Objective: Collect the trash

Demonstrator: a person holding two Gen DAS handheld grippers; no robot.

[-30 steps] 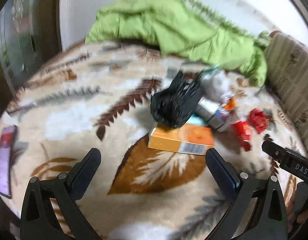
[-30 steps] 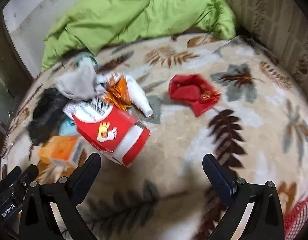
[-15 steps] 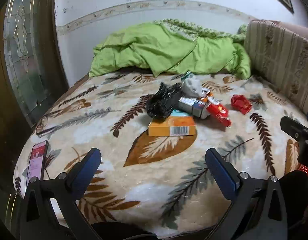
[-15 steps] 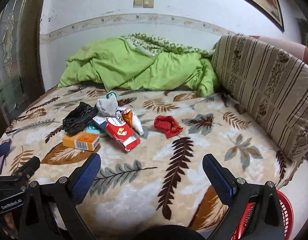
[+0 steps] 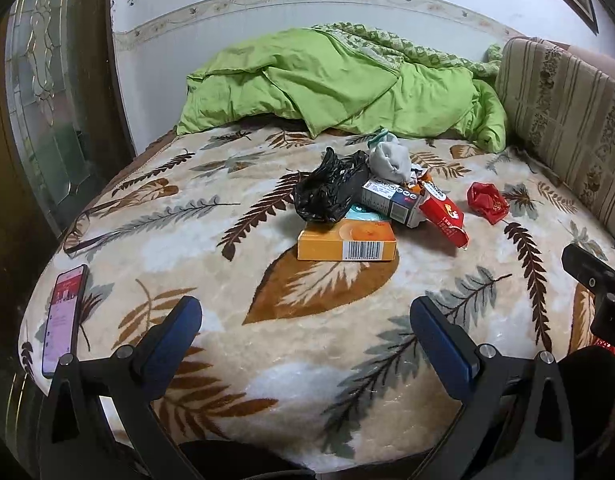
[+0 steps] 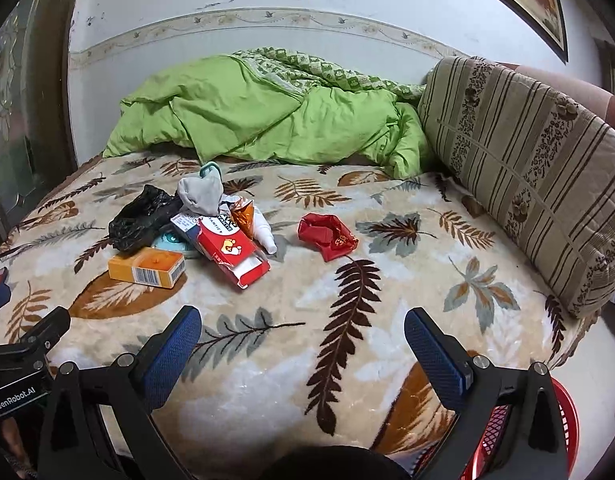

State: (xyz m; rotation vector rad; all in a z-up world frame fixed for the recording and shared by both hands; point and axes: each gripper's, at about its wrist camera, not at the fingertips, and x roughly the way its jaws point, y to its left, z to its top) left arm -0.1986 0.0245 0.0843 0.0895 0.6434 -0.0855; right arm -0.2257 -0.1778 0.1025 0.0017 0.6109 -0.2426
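A heap of trash lies mid-bed: an orange box (image 5: 347,245) (image 6: 146,267), a black plastic bag (image 5: 327,192) (image 6: 141,218), a grey crumpled wad (image 5: 389,160) (image 6: 201,194), a grey carton (image 5: 391,198), a red box (image 5: 443,216) (image 6: 233,250), an orange wrapper (image 6: 243,216) and a white tube (image 6: 264,234). A red crumpled wrapper (image 5: 487,202) (image 6: 326,234) sits apart to the right. My left gripper (image 5: 305,334) and right gripper (image 6: 301,336) both stand open and empty over the bed's near edge, well short of the heap.
The bed carries a leaf-patterned blanket (image 5: 227,216) (image 6: 387,280). A green quilt (image 5: 339,84) (image 6: 267,116) is bunched at the back. A striped cushion (image 6: 519,160) lines the right side. A phone (image 5: 63,320) lies at the left edge. A red basket (image 6: 527,432) stands at lower right.
Both grippers have pulled back and up from close over the trash to the bed's near edge, so the whole bed now shows. Both stayed open and empty.
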